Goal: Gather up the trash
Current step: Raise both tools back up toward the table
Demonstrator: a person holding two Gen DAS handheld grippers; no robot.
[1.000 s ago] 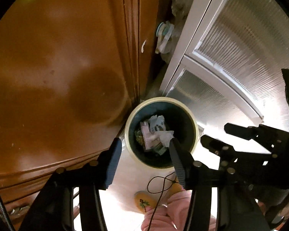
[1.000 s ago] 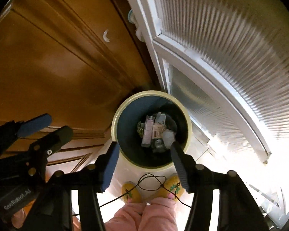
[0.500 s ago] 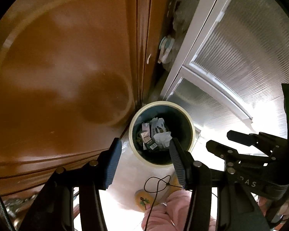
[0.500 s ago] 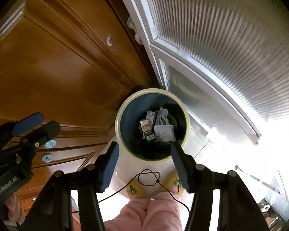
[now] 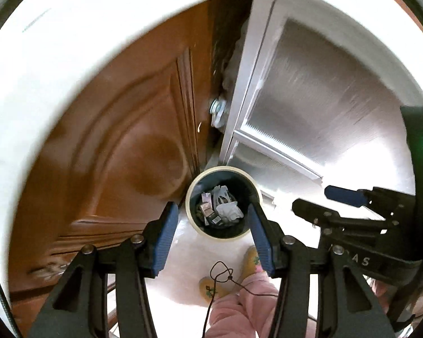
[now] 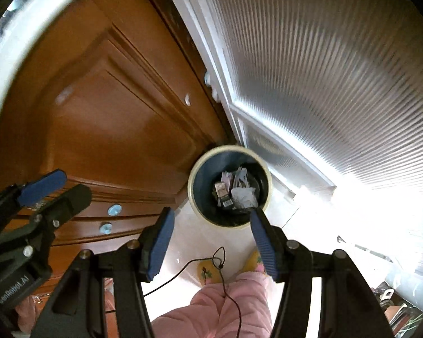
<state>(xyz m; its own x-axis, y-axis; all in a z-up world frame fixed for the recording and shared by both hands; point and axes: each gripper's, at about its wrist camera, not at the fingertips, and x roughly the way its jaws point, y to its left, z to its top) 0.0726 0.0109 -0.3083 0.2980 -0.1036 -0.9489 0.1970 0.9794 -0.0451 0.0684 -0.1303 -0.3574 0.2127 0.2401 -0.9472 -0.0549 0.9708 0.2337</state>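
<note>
Now, door point(image 6: 104, 107): brown wood, meeting the ribbed glass panel point(image 6: 338, 70) in a corner.
Bin point(image 5: 223, 169): tucked on the floor in that corner, likely to stay out of the way.
Trash point(image 5: 221, 208): wrappers and paper lying inside the bin.
Left tongs point(image 5: 213, 226): apart, empty, high above the bin.
Right tongs point(image 6: 211, 232): apart, empty.
Change: both sit higher than a second ago; the bin looks smaller.

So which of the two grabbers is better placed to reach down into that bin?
Neither clearly. Left gripper and right gripper both hang open and empty, high above the trash bin, each framing it between its fingers.
</note>
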